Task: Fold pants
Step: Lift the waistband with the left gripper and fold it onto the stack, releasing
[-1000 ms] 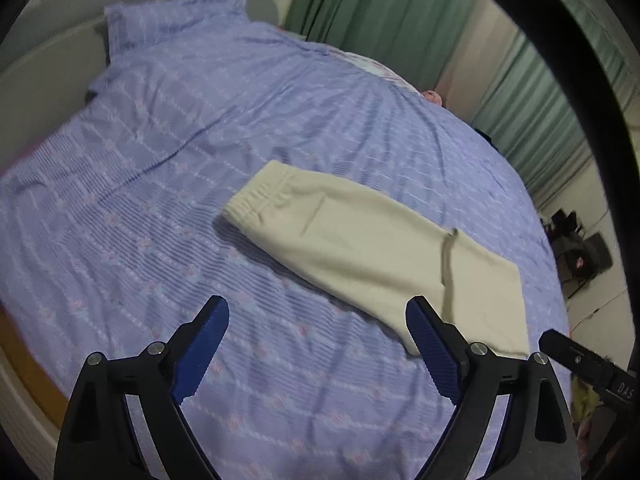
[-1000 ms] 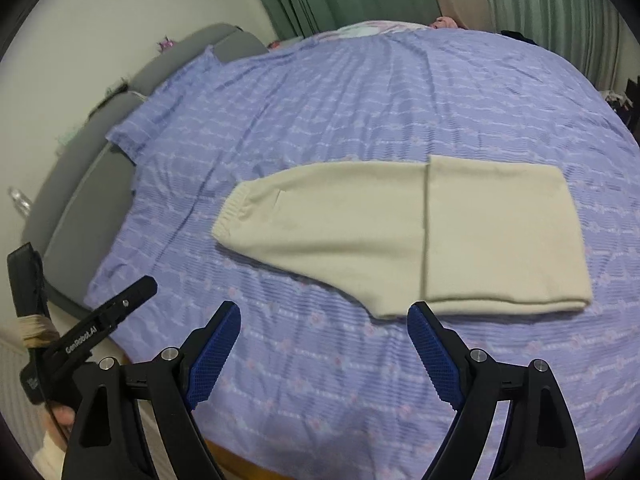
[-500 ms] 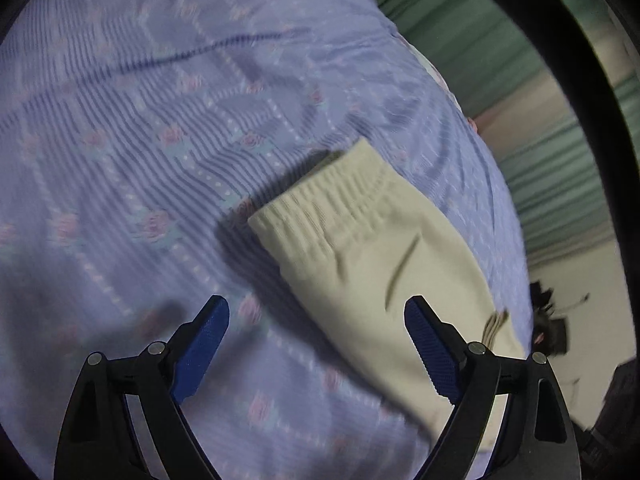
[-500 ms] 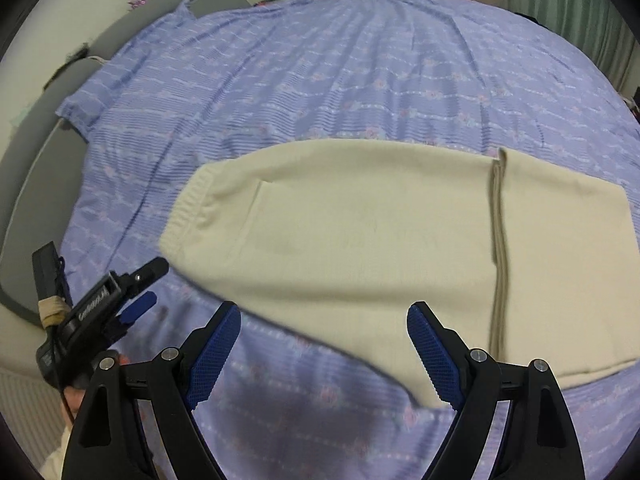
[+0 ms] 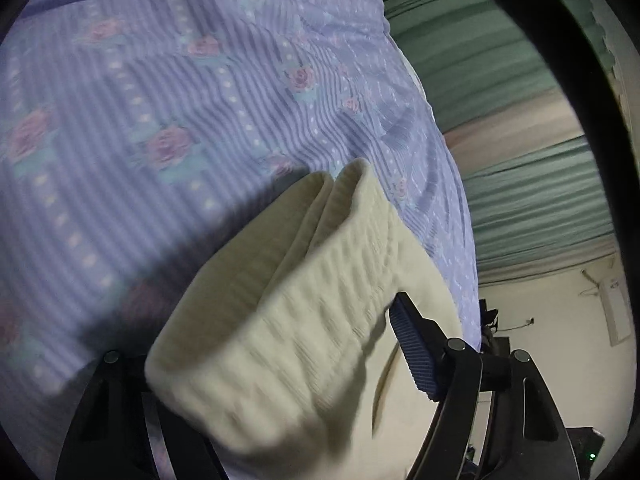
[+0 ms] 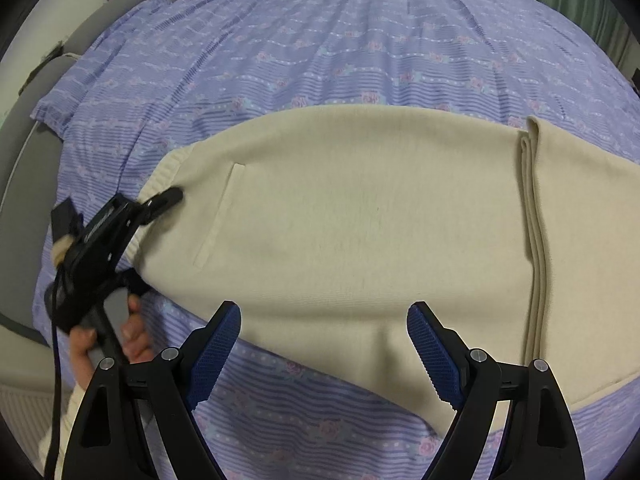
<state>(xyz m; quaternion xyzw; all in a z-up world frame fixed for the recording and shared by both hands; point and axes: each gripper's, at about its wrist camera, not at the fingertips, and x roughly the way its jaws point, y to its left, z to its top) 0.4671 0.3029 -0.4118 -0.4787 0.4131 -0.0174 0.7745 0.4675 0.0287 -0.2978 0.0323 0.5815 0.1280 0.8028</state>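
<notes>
Left wrist view: my left gripper (image 5: 280,360) fingers were closing around the pants' (image 6: 360,216) waistband, to lift it over; my right gripper (image 6: 324,340) fingers stayed spread above the hem on the bed (image 6: 320,48).

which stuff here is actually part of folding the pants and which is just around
Part of the job:
- cream pants, already folded once, lying on the bed
- left gripper, jaws closing over the ribbed waistband
- right gripper, open, above the pants' near edge

Just around:
- purple floral bedsheet
- grey headboard
- green curtains
</notes>
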